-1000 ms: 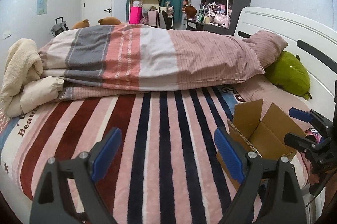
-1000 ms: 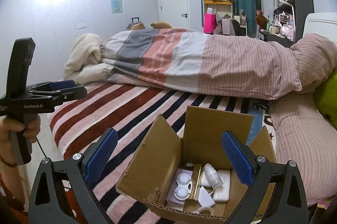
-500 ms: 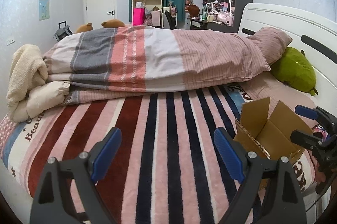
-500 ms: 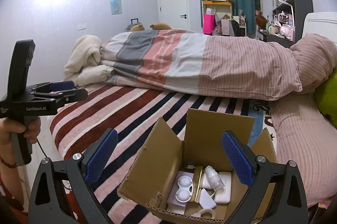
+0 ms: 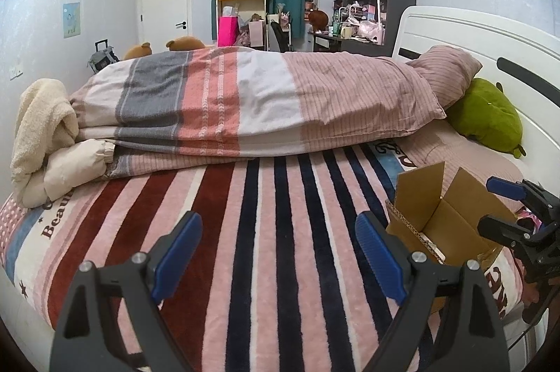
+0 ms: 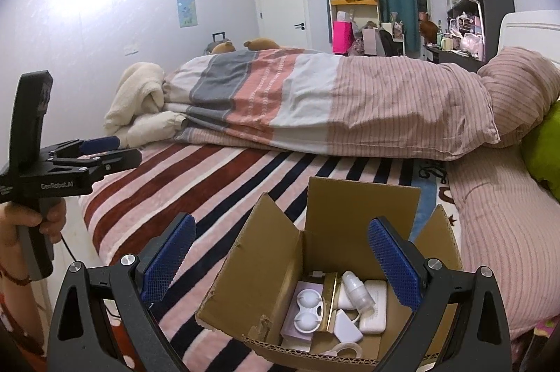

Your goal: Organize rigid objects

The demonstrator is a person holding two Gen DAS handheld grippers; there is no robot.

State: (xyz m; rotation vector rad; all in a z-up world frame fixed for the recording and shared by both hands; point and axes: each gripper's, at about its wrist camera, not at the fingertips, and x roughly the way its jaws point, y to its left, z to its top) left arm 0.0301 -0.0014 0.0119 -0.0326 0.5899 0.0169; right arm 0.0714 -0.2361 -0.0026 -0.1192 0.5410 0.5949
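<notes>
An open cardboard box [image 6: 266,260] sits on the striped blanket near the bed's front edge; it also shows in the left wrist view [image 5: 434,218]. Inside lie several small items: a white contact-lens case [image 6: 308,310], a small white bottle [image 6: 357,289], a white flat case [image 6: 375,307] and a gold box [image 6: 330,302]. My right gripper [image 6: 281,261] is open and empty, above and just in front of the box. My left gripper [image 5: 278,254] is open and empty over the blanket, left of the box.
A folded striped duvet [image 5: 245,102] lies across the bed behind. A cream blanket [image 5: 42,134] is bunched at the left. A green plush [image 5: 486,116] lies by the white headboard [image 5: 490,39]. Shelves and a desk stand at the back.
Both grippers have drawn back and up a little from the bed. The box and its contents have not moved. Both grippers stay open.
</notes>
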